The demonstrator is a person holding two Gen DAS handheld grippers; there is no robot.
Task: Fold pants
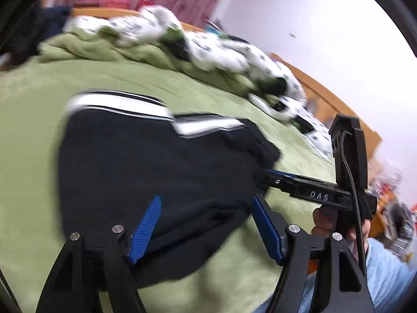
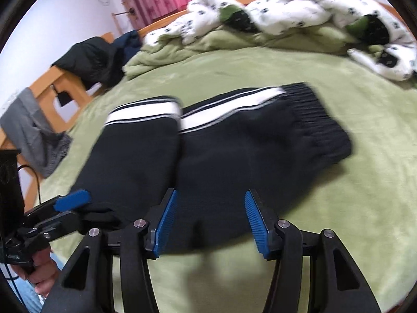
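Observation:
Black pants with white side stripes lie folded on the green bed, ribbed waistband to the right; they also show in the left wrist view. My left gripper is open just above the pants' near edge, with nothing between its blue pads. My right gripper is open over the pants' near edge. In the left wrist view the right gripper reaches in from the right with its tips at the pants' edge. In the right wrist view the left gripper sits at the pants' left end.
A green blanket covers the bed. A rumpled white and green duvet lies along the far side. Dark clothes rest on a wooden chair at the left. Grey cloth hangs beside the bed. The wooden bed frame runs behind.

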